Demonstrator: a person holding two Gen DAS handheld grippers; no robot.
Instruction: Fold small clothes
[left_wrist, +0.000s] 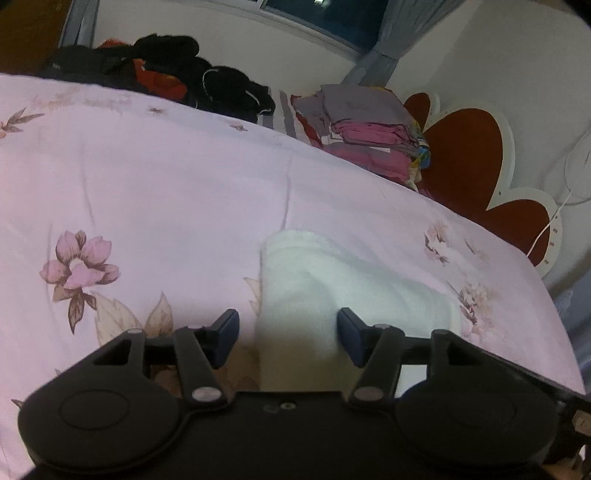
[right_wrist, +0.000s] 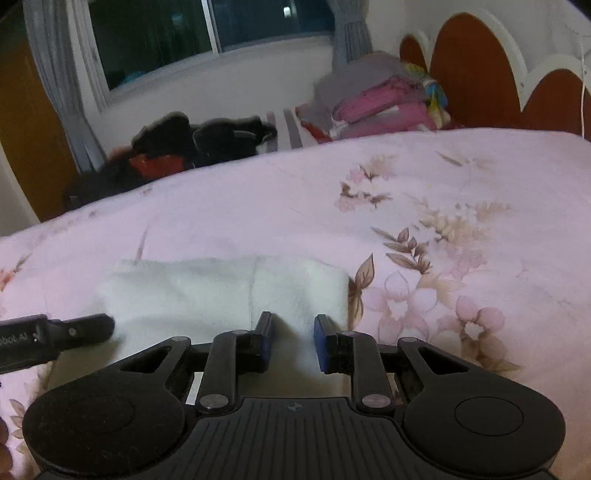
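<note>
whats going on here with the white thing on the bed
A person is folding a small white cloth on a floral bedspread with hand-held tongs. The right tongs sit at its near edge, jaws narrowly apart with cloth between them. The left tongs stand wider over the cloth. Whether either is pinching it isn't clear.

Dim, pinkish indoor light is spread evenly over the floral bedspread (left_wrist: 184, 184), strong fisheye bending is seen toward the edges, the dark clothes (right_wrist: 207, 144) behind it are smeared by blur, and the window (right_wrist: 207, 33) is dark.
</note>
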